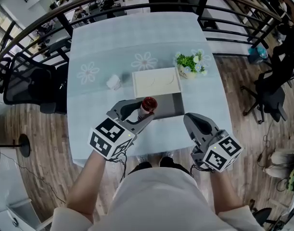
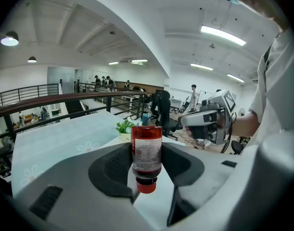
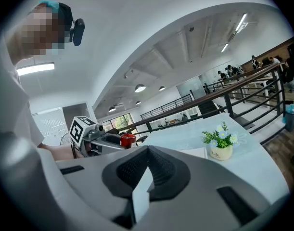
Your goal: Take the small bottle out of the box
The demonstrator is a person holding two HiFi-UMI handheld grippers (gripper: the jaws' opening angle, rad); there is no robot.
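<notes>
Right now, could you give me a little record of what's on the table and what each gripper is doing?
Left gripper: shut on the small bottle, held up off the table
Right gripper: shut, nothing in it
Box: open, white lid laid back
Also on table: flower pot, small white object

Red bottle (image 2: 146, 150); pale blue tablecloth (image 1: 113, 47) with white daisies.
</notes>
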